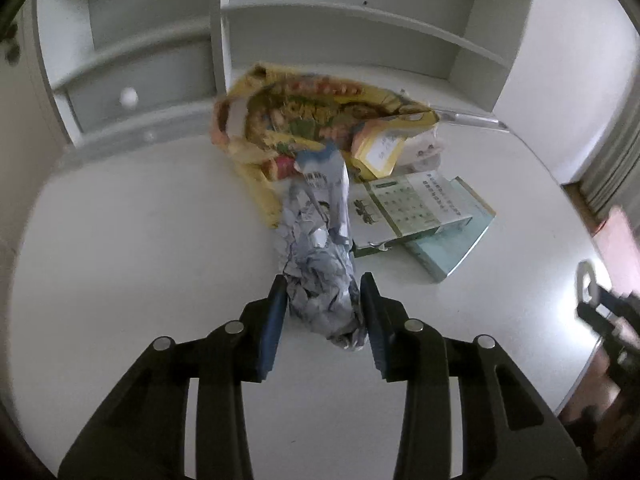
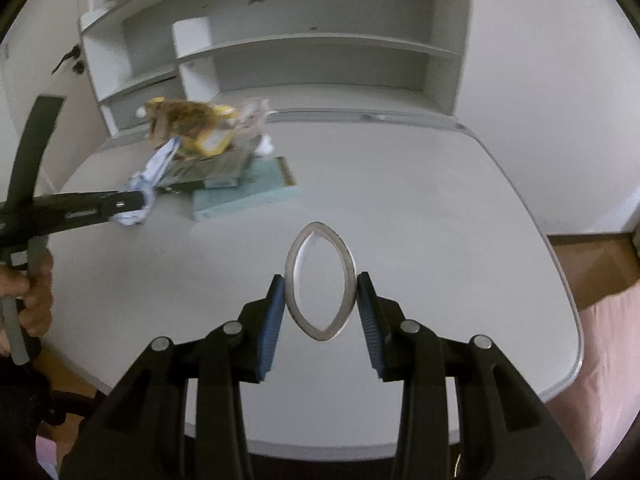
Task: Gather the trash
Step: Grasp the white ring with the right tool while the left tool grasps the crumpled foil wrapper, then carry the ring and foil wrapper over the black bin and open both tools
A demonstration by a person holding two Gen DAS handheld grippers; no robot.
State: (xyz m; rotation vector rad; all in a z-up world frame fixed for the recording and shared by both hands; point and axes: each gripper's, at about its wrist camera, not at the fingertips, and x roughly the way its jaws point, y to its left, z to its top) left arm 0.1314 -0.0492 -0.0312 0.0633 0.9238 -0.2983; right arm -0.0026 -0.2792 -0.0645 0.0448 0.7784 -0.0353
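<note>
A crumpled grey-blue wrapper point(image 1: 320, 264) stretches from the pile of litter toward the camera in the left wrist view, and my left gripper point(image 1: 324, 280) is shut on its near end, both pads pressing it. The right wrist view shows the same left gripper point(image 2: 128, 204) at the left with the wrapper point(image 2: 154, 172) trailing from it. My right gripper point(image 2: 321, 280) is shut on a thin grey ring point(image 2: 320, 227), squeezed into an oval and held above the white table point(image 2: 440, 240). The right gripper point(image 1: 596, 300) appears blurred at the right edge of the left wrist view.
A yellow printed snack bag point(image 1: 304, 116) lies at the back of the table, beside a green calendar card point(image 1: 404, 208) on a teal book point(image 1: 448, 248). White shelves point(image 1: 340, 12) rise behind. A hand point(image 2: 36, 292) grips the left handle. Pink bedding point(image 2: 608, 340) lies to the right.
</note>
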